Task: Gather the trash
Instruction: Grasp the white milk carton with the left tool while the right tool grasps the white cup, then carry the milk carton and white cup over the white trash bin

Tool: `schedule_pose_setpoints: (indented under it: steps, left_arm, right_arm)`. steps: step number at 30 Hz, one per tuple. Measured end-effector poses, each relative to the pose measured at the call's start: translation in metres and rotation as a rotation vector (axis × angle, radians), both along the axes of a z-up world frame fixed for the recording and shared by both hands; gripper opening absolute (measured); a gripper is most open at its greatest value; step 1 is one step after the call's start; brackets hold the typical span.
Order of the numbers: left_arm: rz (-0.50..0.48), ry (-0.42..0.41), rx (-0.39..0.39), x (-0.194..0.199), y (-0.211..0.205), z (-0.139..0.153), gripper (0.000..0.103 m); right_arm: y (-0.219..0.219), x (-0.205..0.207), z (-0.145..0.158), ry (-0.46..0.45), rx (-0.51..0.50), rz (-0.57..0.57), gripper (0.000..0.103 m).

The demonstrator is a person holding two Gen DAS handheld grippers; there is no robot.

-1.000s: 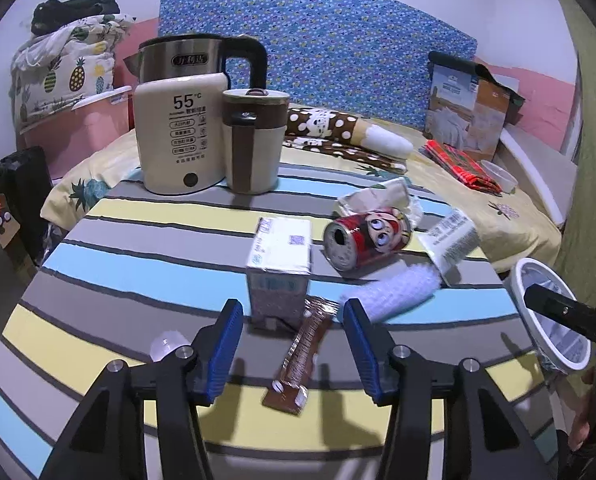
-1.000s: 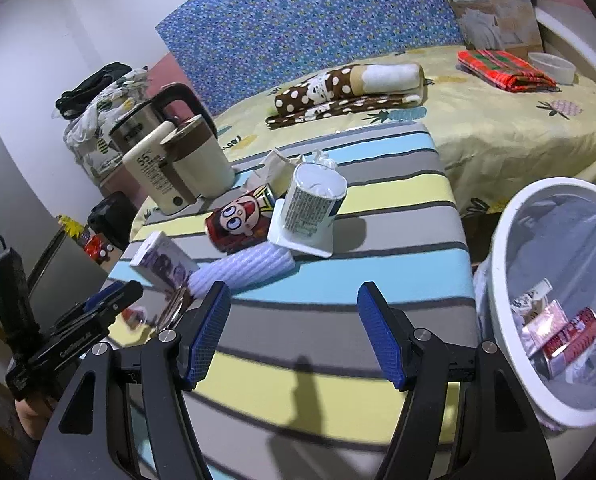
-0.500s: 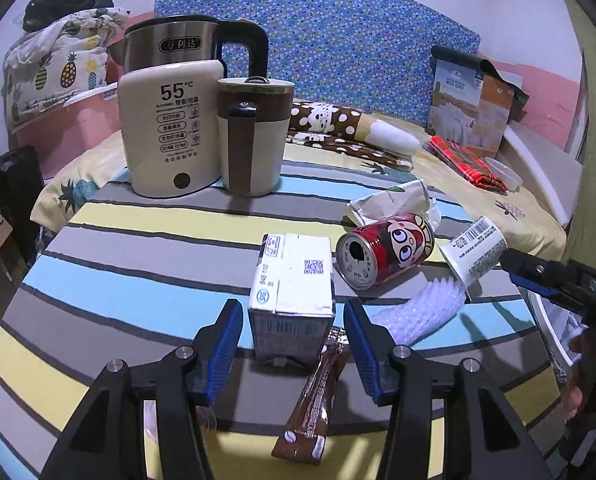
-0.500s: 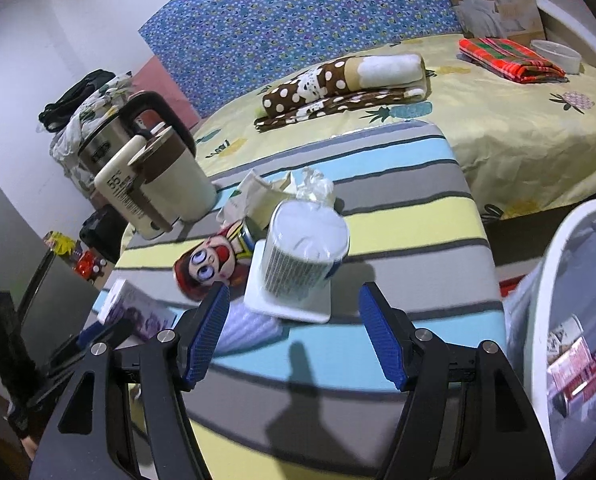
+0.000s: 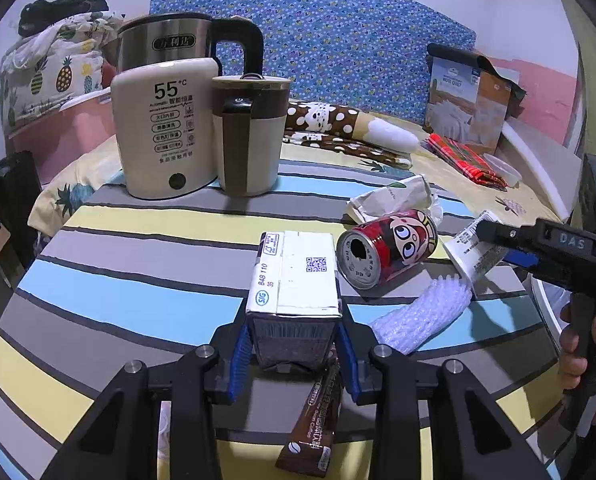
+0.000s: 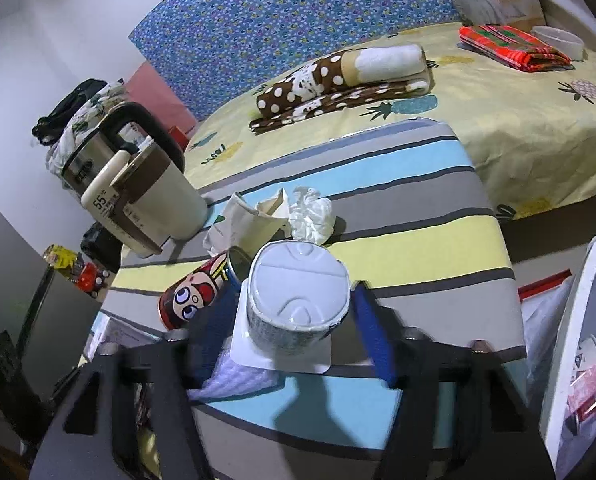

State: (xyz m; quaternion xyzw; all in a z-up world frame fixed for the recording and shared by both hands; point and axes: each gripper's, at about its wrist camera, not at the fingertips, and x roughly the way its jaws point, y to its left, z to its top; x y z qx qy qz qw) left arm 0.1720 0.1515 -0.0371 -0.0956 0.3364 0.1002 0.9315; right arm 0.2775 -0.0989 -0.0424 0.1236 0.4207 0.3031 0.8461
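Carton (image 5: 293,280) gripped, left tool (image 5: 293,356) closing

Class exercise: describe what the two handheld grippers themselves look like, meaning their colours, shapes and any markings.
Both are matte black frames with round silver bolts. The left gripper has two flat fingers lined with ribbed blue pads. The right gripper matches it; seen from the left wrist view, its body carries pale raised letters "DAS".

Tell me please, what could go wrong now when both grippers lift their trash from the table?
1. The left hand-held gripper, jaws just closing, holds the milk carton low at its base; it may tip.
2. The coffee sachet lies against the carton and could be dragged along.
3. The right hand-held gripper straddles the yogurt cup; the red can beside it could roll.
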Motion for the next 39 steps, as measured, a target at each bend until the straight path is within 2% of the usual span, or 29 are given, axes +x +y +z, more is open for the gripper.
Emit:
schedule_pose_setpoints:
  steps: [12, 18, 29, 39]
  left_arm:
    - [0.005, -0.055, 0.036, -0.019, -0.01, 0.027, 0.038]
    - [-0.025, -0.078, 0.016, -0.036, -0.024, 0.04, 0.038]
    - [-0.117, -0.063, -0.029, -0.064, -0.078, 0.042, 0.038]
    - [-0.229, -0.052, -0.03, -0.075, -0.129, 0.043, 0.038]
  right_arm:
    - [-0.012, -0.025, 0.029, -0.097, 0.002, 0.008, 0.052]
    - [-0.025, -0.048, 0.034, -0.122, -0.01, 0.011, 0.052]
    - [-0.048, -0.079, 0.033, -0.137, -0.061, -0.009, 0.052]
    - [-0.074, -0.1, 0.033, -0.16, -0.096, -0.045, 0.052]
